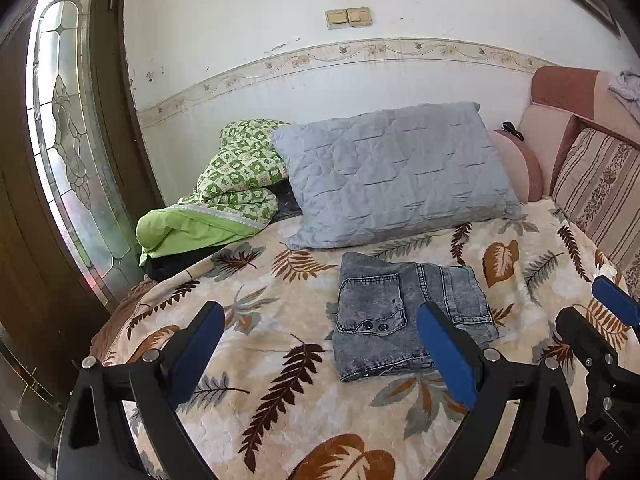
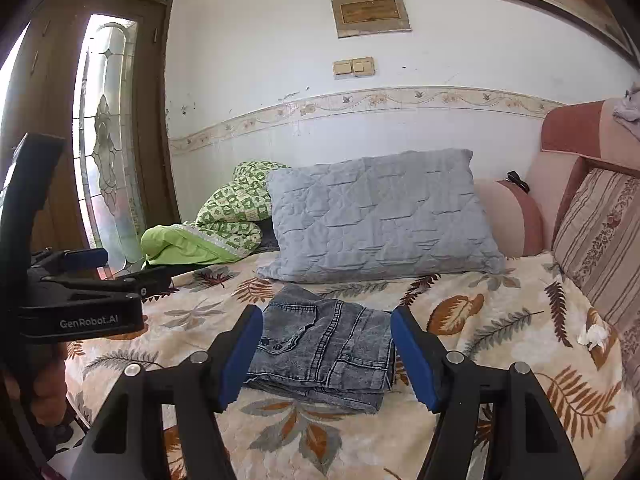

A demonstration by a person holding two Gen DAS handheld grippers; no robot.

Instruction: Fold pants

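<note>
The folded pants (image 1: 408, 316) lie on the bed (image 1: 280, 344) near its middle, just before the grey pillow (image 1: 396, 176). Only the right wrist view shows a crumpled tissue (image 2: 595, 335) by the bed's right edge. Left tongs (image 1: 320, 344) and right tongs (image 2: 326, 354) both gape empty above the bed, tilted downward. A green quilt (image 1: 224, 196) lies at the far-left corner.

The folded pants (image 1: 404, 316) are mottled grey-blue washed denim with paler stitching, on a cream blanket (image 1: 280, 344) printed with brown, rust and grey leaves. Behind lie a pale grey-blue quilted pillow (image 1: 396, 176) and a green-and-white checked quilt (image 1: 236, 176) lined lime green. Both grippers are black with blue pads (image 2: 240, 360); the cushion (image 1: 600, 188) is striped beige and brown
</note>
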